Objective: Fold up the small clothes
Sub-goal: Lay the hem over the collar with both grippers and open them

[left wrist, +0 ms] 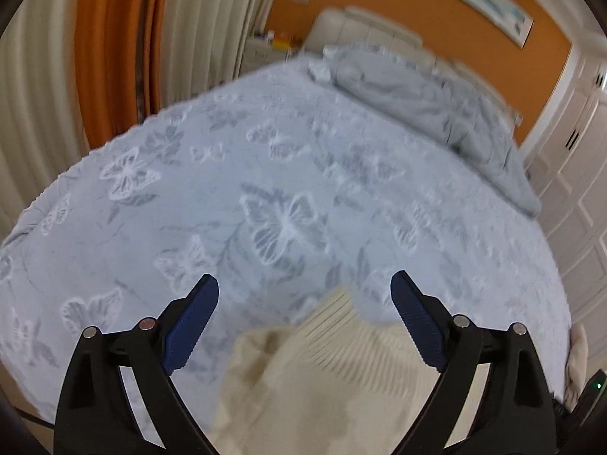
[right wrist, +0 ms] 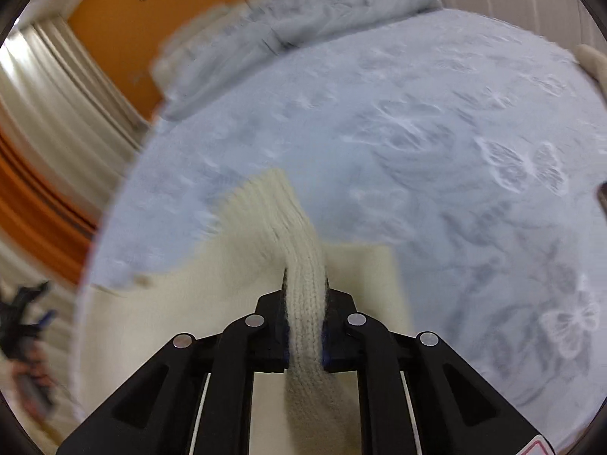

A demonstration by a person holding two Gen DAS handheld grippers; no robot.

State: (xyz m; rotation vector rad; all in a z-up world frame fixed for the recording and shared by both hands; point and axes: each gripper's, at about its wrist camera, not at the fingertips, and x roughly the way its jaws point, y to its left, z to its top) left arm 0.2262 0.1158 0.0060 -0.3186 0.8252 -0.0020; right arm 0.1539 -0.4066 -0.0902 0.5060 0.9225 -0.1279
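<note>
While both views are smeared by motion, the main things can be told.

Left gripper [left wrist: 305, 295]: jaws spread wide, nothing between the blue pads [left wrist: 193, 326]; it hangs above the cream knit garment [left wrist: 341, 360] without touching it.

Right gripper [right wrist: 305, 288]: jaws clenched on a ribbed strip of the garment [right wrist: 303, 303], which runs up between the fingers; the pads themselves are nearly covered by the wool.

Garment: lies at the near edge of the bed, on the pale blue butterfly bedspread [left wrist: 284, 174]. Its lower part is cut off by the bottom of both views, so its full shape cannot be made out.

Far end of bed: a crumpled grey duvet [left wrist: 436, 98], blurred, against a cream headboard [left wrist: 364, 30].

Left rim of the right view: a dark shape with a blue tip, too blurred to tell for sure.

Surroundings: orange wall [left wrist: 417, 7], striped curtains [left wrist: 114, 57], white panelled doors [left wrist: 569, 159], all bent by the lens.
</note>
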